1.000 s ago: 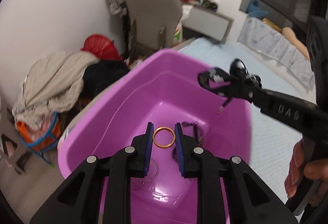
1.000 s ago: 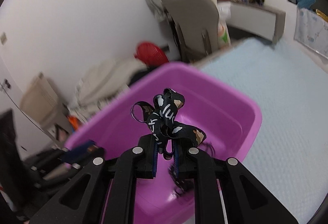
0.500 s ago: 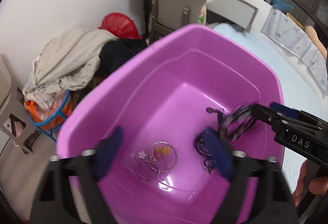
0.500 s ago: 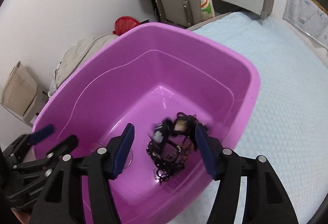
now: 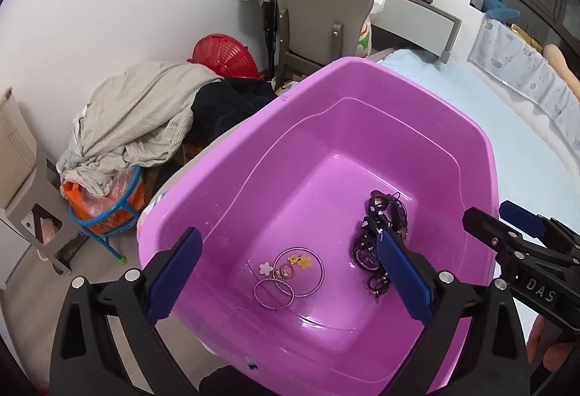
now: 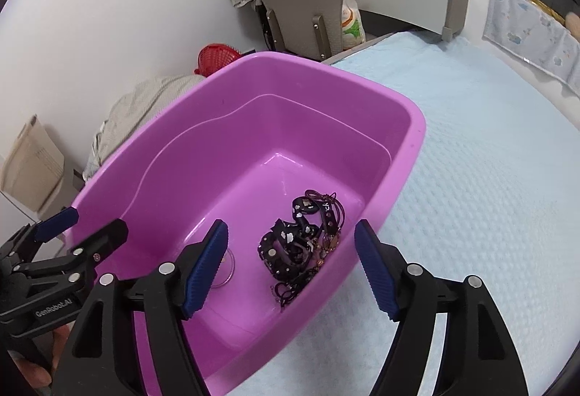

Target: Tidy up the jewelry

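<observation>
Left tool [image 5: 288, 272] hangs over the near rim of the glossy pink-purple plastic tub [image 5: 362, 77], its blue-padded fingers [image 5: 174, 272] spread wide with nothing between them. Below, on the tub floor, lie thin silvery hoop rings [image 5: 290, 274] overlapping one another, with small flower-shaped charms, one pale pink [image 5: 265, 268] and two orange-yellow [image 5: 303, 262], lying within and beside them. Just to the right sits a tangled heap of black straps and dark cords [image 5: 380, 229] flecked with white patches, partly hidden behind the right finger. At the right edge the other tool [image 5: 507, 220] reaches in over the rim, also spread apart

From the right wrist, the right tool [image 6: 291, 265] is wide open and empty above the same tub [image 6: 326, 70], which rests on a pale blue quilted bed [image 6: 489, 149]. The black tangle [image 6: 302, 244] lies on the floor between the ribbed blue fingers [image 6: 206, 269], showing white marks, loops of cord and a few brownish beads. A hoop [image 6: 226, 267] peeks out beside the left finger. The left tool [image 6: 78, 225] stands open at the lower left
</observation>
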`<state>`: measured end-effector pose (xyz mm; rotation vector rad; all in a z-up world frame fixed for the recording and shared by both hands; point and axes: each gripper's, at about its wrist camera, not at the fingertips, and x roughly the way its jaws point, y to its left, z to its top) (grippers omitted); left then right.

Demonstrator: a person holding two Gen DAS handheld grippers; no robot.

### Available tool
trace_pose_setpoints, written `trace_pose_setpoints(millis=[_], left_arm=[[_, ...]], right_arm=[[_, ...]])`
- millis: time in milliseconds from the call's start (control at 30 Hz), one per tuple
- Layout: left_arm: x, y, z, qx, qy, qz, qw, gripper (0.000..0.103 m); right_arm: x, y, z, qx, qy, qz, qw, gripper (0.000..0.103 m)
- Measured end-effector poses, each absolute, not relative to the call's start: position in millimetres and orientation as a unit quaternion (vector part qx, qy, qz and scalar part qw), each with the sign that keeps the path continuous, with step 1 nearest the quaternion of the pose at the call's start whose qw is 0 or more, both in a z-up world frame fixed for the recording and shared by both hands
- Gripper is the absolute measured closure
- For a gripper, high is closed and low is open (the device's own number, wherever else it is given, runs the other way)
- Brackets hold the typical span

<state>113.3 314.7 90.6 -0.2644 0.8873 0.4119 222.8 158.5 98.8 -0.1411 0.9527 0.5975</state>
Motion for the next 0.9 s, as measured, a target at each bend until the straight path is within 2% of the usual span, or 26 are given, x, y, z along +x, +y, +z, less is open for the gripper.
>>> trace_pose_setpoints(millis=[900], left_arm=[[89.4, 290.3, 124.9, -0.114, 0.39, 0.209, 0.889, 0.007]], right_arm=[[167.1, 122.8, 114.1, -0.042, 0.43, 0.247, 0.867, 0.034]])
